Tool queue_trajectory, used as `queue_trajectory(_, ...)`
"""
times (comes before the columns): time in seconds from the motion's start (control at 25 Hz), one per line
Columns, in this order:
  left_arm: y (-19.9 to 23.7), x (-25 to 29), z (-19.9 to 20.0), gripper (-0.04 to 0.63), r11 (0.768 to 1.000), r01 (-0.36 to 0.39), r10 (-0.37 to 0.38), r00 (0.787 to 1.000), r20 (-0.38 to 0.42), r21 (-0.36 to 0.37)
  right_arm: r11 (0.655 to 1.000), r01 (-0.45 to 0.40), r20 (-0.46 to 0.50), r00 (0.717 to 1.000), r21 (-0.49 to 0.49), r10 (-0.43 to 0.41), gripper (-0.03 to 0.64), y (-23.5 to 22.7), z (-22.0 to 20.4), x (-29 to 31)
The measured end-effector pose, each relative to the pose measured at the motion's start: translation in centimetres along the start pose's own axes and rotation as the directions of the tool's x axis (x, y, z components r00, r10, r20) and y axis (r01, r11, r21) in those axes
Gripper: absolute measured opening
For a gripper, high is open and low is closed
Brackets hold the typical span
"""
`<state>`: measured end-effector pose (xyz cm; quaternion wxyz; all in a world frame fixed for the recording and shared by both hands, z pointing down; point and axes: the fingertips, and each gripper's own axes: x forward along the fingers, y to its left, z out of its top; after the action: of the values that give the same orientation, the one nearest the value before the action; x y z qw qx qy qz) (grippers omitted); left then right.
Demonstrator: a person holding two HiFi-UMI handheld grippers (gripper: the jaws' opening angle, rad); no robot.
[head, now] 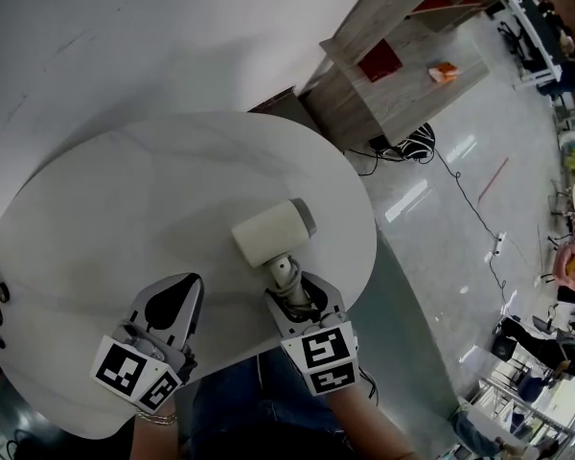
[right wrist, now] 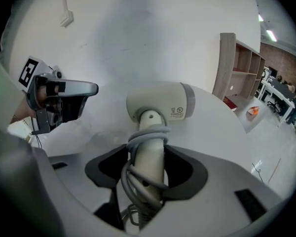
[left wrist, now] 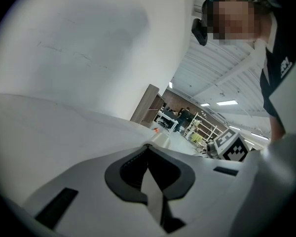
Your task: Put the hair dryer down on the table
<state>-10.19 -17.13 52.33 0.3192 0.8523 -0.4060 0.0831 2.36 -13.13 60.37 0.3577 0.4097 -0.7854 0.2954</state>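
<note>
Cream hair dryer (head: pixel 273 233), grey cord (right wrist: pixel 147 138) coiled round handle (right wrist: pixel 153 174), in right gripper (head: pixel 292 293)

table (head: pixel 125 190) bare beyond the hair dryer (head: pixel 273 230), wall (head: pixel 125 27) close behind, left gripper (head: pixel 184 291) just beside

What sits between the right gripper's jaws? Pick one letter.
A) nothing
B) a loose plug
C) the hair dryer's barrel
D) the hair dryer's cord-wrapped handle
D: the right gripper is shut on the handle of the hair dryer, with the cord coiled around it.
</note>
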Motion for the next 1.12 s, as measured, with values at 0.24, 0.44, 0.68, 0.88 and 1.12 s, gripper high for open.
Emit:
queue_trajectory(0.24,-0.3,0.0,0.2,0.012,1.000,0.012,-0.011,1.000,0.015,-0.021,1.000,0.005,-0.004,1.000,-0.010,-0.005,0.244,-0.1,-0.2,0.1)
queue_trajectory(0.44,-0.2,-0.1,0.0,0.011,1.000,0.015,-0.015,1.000,0.016,-0.027,1.000,0.017,-0.007,1.000,-0.009,-0.017,0.244,0.0,-0.5,0.3)
queue_trajectory(0.68,-0.2,-0.4,0.0,0.012,0.999,0.018,-0.017,1.000,0.026,-0.044,1.000,0.022,-0.015,1.000,-0.008,-0.022,0.245,0.1,-0.5,0.4)
queue_trajectory(0.88,-0.5,-0.8,0.1,0.012,0.999,0.019,-0.018,0.999,0.036,-0.046,1.000,0.006,-0.004,1.000,0.029,-0.006,0.253,0.0,-0.4,0.2)
queue_trajectory(1.12,-0.8,-1.2,0.2,0.012,0.999,0.025,-0.023,0.999,0.040,-0.046,0.999,0.008,0.014,1.000,0.048,-0.009,0.262,-0.4,0.1,0.1)
